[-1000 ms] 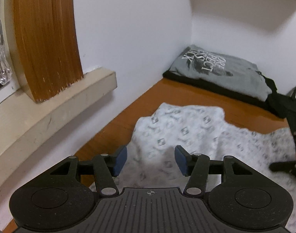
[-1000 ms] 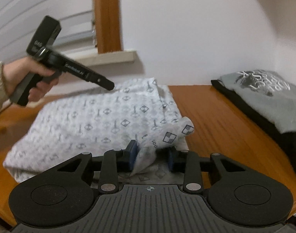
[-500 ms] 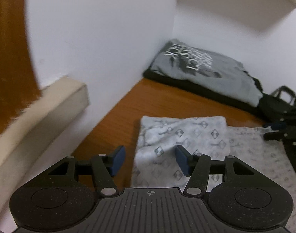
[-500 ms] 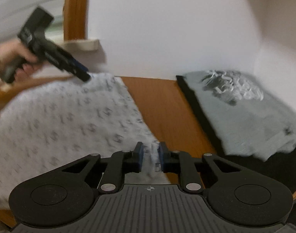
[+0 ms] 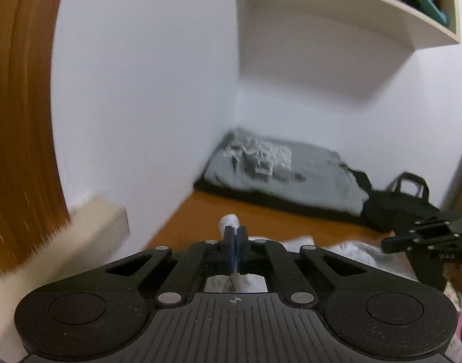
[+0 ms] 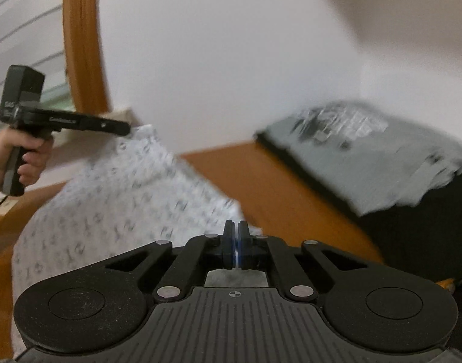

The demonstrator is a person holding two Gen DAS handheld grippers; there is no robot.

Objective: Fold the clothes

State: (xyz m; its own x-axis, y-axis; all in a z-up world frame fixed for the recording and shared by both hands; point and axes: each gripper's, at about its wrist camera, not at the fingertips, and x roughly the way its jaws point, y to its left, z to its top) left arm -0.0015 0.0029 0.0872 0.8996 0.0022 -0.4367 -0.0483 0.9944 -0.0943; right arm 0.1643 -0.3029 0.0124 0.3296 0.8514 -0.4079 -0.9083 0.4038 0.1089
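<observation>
You had left claw [image 5: 234, 243] pinching corner of patterned white garment [image 6: 110, 193], right claw [image 6: 234, 242] pinching its other corner, cloth half-lifted off worktop [image 6: 291, 193]. Risk: thin bite slipped out, or drape snagged folded grey shirt [image 6: 367, 151].

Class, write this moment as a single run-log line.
left tongs: shut on patterned cloth | right tongs: shut on same cloth | cloth: raised off table | grey shirt: folded, aside

grippers – 2 | patterned white garment [image 6: 116, 199] – 1 | folded grey shirt [image 6: 367, 151] – 1 | black bag [image 5: 403, 205] – 1
</observation>
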